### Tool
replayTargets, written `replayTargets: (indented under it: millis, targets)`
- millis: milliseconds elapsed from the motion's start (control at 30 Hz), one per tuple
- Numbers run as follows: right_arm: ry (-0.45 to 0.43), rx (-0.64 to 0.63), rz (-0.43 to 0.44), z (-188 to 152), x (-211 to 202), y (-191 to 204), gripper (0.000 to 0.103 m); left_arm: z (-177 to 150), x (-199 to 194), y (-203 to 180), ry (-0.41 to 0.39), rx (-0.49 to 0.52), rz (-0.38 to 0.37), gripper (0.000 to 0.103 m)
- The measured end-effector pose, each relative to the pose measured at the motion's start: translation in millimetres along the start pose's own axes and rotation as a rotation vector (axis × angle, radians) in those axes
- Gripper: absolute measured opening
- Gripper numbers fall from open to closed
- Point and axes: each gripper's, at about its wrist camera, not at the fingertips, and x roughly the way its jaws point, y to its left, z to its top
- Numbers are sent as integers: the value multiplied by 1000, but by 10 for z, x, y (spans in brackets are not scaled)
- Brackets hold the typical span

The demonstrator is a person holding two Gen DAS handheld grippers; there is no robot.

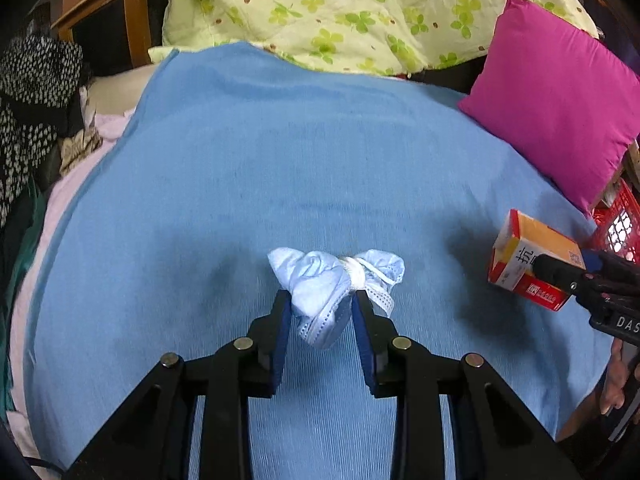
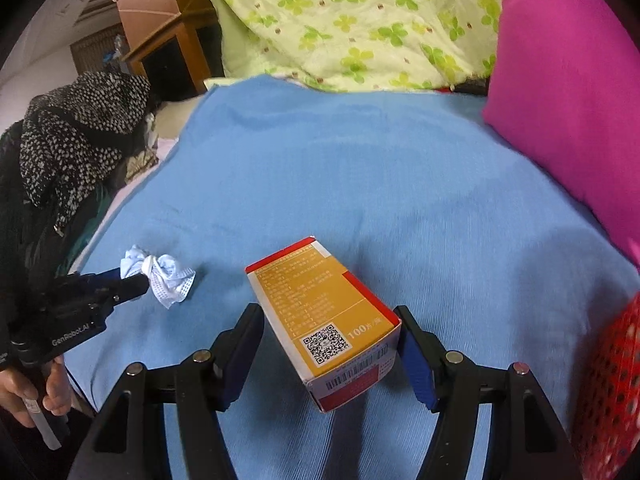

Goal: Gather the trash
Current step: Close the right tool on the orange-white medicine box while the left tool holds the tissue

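A crumpled light-blue face mask (image 1: 334,284) tied with its white strap lies on the blue blanket (image 1: 280,152). My left gripper (image 1: 320,304) has its jaws closed against both sides of the mask. It also shows in the right wrist view (image 2: 160,276), with the left gripper (image 2: 132,282) on it. An orange and red medicine box (image 2: 324,320) sits tilted between the fingers of my right gripper (image 2: 330,334); the right finger touches it and a gap remains on the left. The box (image 1: 528,258) and the right gripper (image 1: 560,272) show at the right of the left wrist view.
A magenta pillow (image 1: 560,108) lies at the right and a green clover quilt (image 1: 360,12) at the back. A red perforated basket (image 2: 608,392) stands at the right edge. Black spotted clothing (image 2: 80,136) is piled at the left, by a wooden cabinet (image 2: 172,52).
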Motion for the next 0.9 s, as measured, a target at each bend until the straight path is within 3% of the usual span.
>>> replayTargets:
  millis: [133, 300, 500, 700, 900]
  targets:
    - [59, -9, 0, -104, 22, 65, 70, -100, -45, 66, 17, -29, -28, 57]
    - [58, -18, 17, -162, -62, 83, 70, -133, -154, 206, -10, -53, -56, 69]
    - [26, 6, 21, -159, -160, -18, 71, -128, -182, 170, -27, -8, -142, 69]
    - [3, 12, 30, -122, -175, -35, 71, -101, -105, -97, -58, 148, -86, 70]
    - [19, -29, 19, -177, -84, 24, 70, -121, 75, -92, 18, 171, -102, 70]
